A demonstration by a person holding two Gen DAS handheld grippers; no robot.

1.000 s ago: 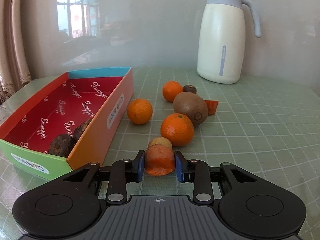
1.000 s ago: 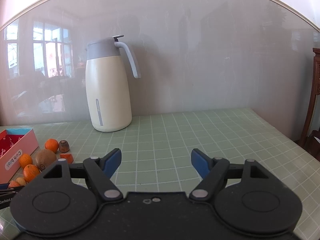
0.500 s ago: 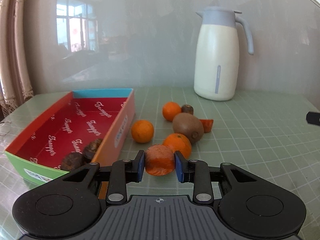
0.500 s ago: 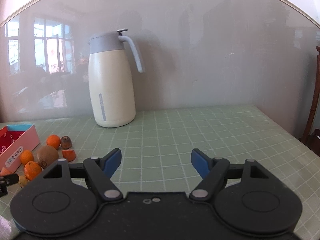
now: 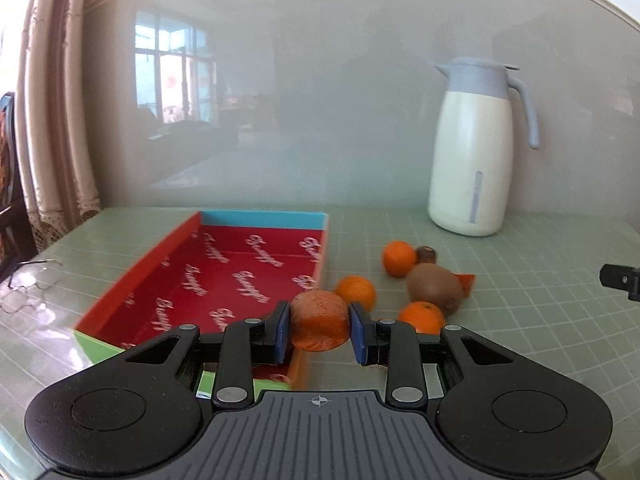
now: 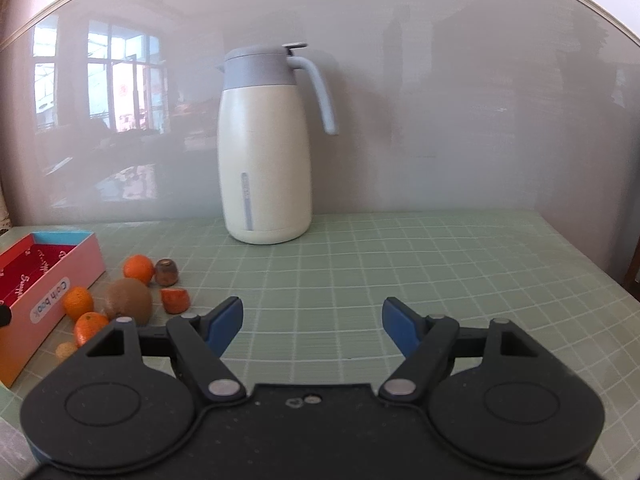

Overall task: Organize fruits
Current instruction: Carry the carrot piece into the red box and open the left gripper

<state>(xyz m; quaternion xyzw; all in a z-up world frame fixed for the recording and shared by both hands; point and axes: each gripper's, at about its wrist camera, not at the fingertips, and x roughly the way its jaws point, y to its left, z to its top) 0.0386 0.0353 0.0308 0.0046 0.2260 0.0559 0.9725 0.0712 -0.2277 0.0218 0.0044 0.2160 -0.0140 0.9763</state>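
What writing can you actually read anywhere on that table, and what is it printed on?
"Cath book", roughly: white oval label on the outer side of the cardboard box; the letters are small, so this reading is unsure.
Repeated pale script word on the box's red inside floor: too blurred to read.
Grey strip on the thermos jug: any marks are too small to read.

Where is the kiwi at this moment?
The kiwi lies on the table right of the red box, among three oranges, with an orange wedge touching its right side; right wrist view shows it far left.
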